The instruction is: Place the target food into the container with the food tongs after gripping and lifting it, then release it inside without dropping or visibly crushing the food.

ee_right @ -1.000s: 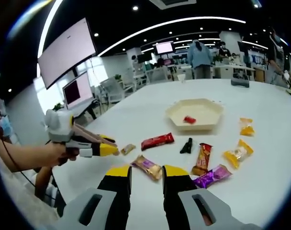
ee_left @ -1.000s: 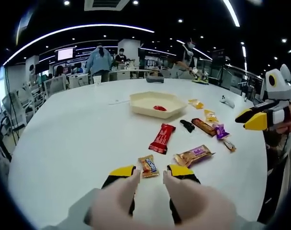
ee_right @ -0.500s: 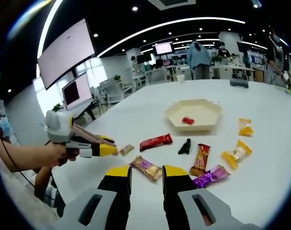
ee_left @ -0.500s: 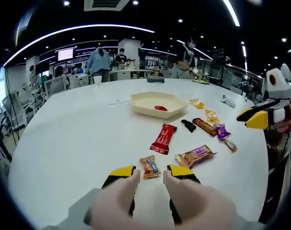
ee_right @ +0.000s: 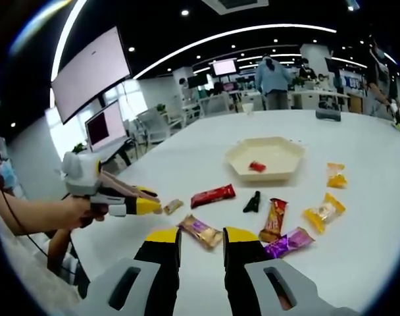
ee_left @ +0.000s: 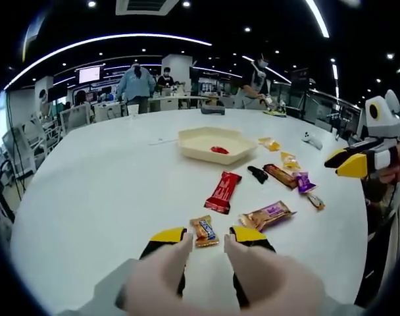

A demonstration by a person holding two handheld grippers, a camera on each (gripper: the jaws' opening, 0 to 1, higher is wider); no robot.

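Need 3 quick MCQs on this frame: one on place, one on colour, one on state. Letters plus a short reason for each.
1. Where is the small red wrapped sweet?
A. inside the cream hexagonal tray
B. beside the tray
C. between jaws

2. What colour is the long bar wrapper nearest the tray?
A. purple
B. red
C. yellow

3. The left gripper is:
A. shut on a snack
B. open around the small orange snack packet
C. over the tray

Answers: 1 A, it lies on the tray floor; 2 B, the wrapper is red; 3 B, the yellow-tipped jaws stand apart with the packet between them.
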